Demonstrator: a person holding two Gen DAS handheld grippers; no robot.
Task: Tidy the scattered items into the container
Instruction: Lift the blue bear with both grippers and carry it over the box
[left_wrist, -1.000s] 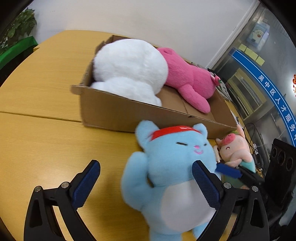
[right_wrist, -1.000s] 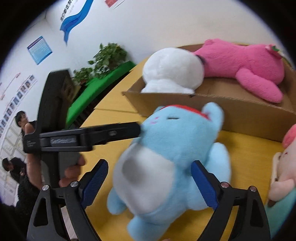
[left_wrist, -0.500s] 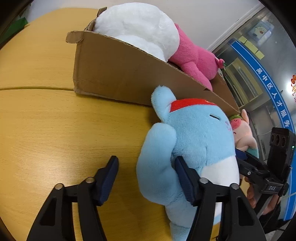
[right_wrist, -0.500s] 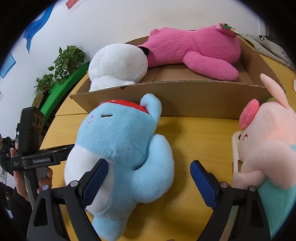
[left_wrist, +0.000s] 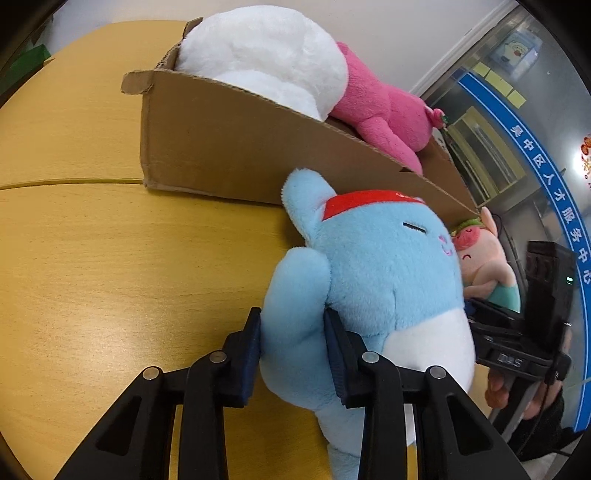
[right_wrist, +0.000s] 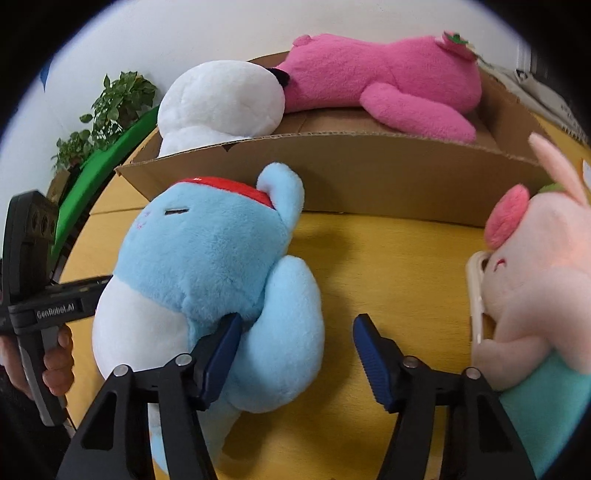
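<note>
Left tongs (left_wrist: 291, 350) now tight on blue plush (left_wrist: 373, 273) arm.

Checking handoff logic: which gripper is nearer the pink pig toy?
Right. The right gripper is open around the blue toy's arm, beside the pink pig toy; the left gripper grips the blue toy's far arm.

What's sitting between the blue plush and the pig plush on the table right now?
Bare tabletop. In the right wrist view, the blue plush and pig plush lie apart; only the right gripper, one finger over the gap, intrudes.
</note>
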